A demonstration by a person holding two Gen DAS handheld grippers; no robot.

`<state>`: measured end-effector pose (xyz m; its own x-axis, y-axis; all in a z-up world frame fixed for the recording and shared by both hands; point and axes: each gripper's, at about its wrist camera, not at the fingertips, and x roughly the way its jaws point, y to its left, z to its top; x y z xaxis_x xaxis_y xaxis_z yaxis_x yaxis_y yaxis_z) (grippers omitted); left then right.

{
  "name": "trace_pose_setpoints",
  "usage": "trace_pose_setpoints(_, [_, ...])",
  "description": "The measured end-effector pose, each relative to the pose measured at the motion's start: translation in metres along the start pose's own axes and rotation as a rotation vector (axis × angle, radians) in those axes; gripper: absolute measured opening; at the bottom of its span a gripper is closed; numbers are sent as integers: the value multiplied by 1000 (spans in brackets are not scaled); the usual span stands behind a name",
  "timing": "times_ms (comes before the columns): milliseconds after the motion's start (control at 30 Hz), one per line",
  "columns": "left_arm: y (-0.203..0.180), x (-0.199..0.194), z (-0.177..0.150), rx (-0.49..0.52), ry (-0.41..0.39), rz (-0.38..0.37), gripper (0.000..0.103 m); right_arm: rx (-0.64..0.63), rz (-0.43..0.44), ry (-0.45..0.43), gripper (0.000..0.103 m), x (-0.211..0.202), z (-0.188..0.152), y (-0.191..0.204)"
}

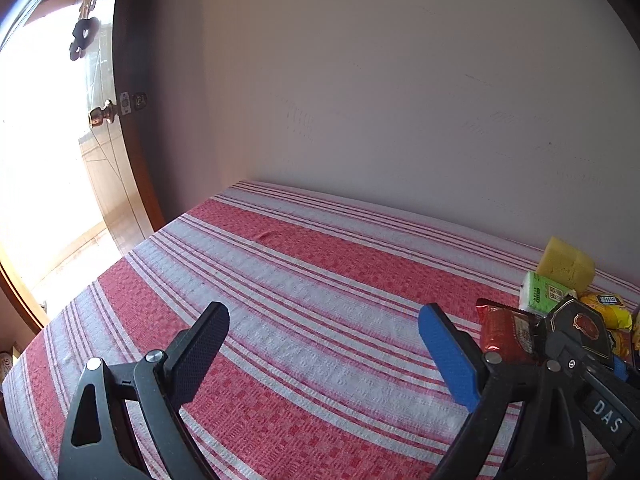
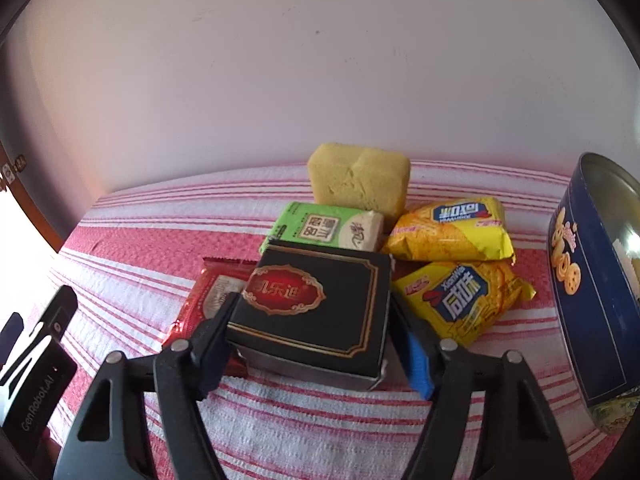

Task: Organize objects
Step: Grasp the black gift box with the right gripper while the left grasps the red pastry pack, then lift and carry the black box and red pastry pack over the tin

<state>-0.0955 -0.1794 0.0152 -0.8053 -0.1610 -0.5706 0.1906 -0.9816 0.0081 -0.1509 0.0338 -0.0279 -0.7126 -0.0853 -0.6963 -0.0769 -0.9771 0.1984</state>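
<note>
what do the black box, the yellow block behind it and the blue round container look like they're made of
Black box: likely printed cardboard with a slight sheen; sharp folded edges and gold line border.
Yellow block: looks like sponge or foam, matte; porous surface with a dent down the middle.
Blue round container: probably a metal tin; glossy printed wall and a bright reflective inside.

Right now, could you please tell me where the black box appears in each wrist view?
Left wrist view: the black box sits at the far right edge, partly hidden behind the right tool's frame.
Right wrist view: the box is at lower centre, between the right tool's fingers.
Shared landmark: the yellow sponge by the wall, behind the box.
</note>
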Motion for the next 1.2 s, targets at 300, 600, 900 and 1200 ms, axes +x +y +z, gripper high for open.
trace_pose_setpoints(300, [-35, -17, -4, 132, -37, -181, 97, -161, -16, -256, 66, -105, -41, -42])
trace_pose_setpoints(600, [-106, 26, -1, 217, 181, -190, 97, -174, -109, -382, 66, -146, -60, -74])
trace_pose_setpoints(900, [-111, 45, -4, 158, 277, -208, 49, -166, -84, -365, 66, -141, -55, -79])
trace_pose_setpoints(1200, [-103, -21, -3, 98, -33, -163, 44, -139, -140, -427, 67, -147, -48, -95])
